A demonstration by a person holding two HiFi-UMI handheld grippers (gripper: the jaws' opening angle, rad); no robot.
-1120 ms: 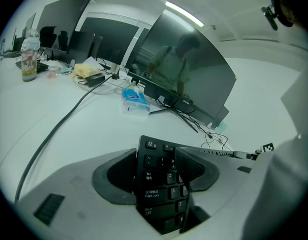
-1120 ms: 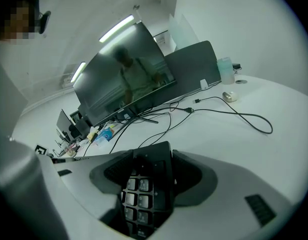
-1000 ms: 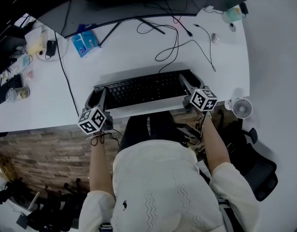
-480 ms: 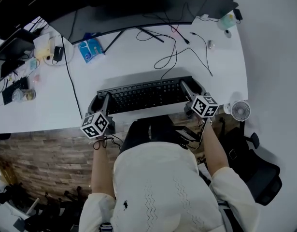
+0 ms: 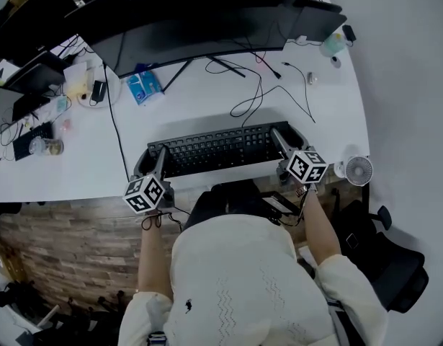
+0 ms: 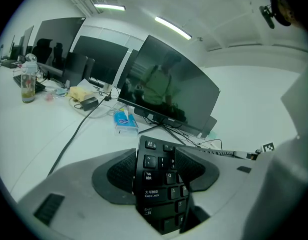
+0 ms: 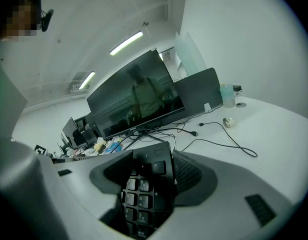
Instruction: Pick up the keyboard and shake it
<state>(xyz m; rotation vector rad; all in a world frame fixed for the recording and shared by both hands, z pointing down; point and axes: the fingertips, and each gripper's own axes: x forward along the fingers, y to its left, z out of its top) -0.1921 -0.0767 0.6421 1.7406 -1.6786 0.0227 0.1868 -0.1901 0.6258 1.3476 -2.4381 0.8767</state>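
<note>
A black keyboard (image 5: 215, 147) hangs level over the front of the white desk (image 5: 207, 99), held at both ends. My left gripper (image 5: 158, 157) is shut on its left end, where the Esc, Tab and Caps Lock keys of the keyboard (image 6: 161, 184) show between the jaws. My right gripper (image 5: 282, 139) is shut on the right end, its jaws closed on the number pad of the keyboard (image 7: 146, 184). Its black cable (image 5: 253, 96) trails back across the desk.
A wide dark monitor (image 5: 199, 31) stands behind the keyboard, with a blue pack (image 5: 144, 86) by its stand. Loose cables and a small mouse (image 5: 312, 78) lie at the right. A small white fan (image 5: 358, 170) is clipped at the desk's right edge. Clutter and a bottle (image 5: 45, 146) sit left.
The keyboard, gripped at both ends, has shifted slightly in the head view between frames, and the head view itself has tilted. Both grippers stay shut on it.
</note>
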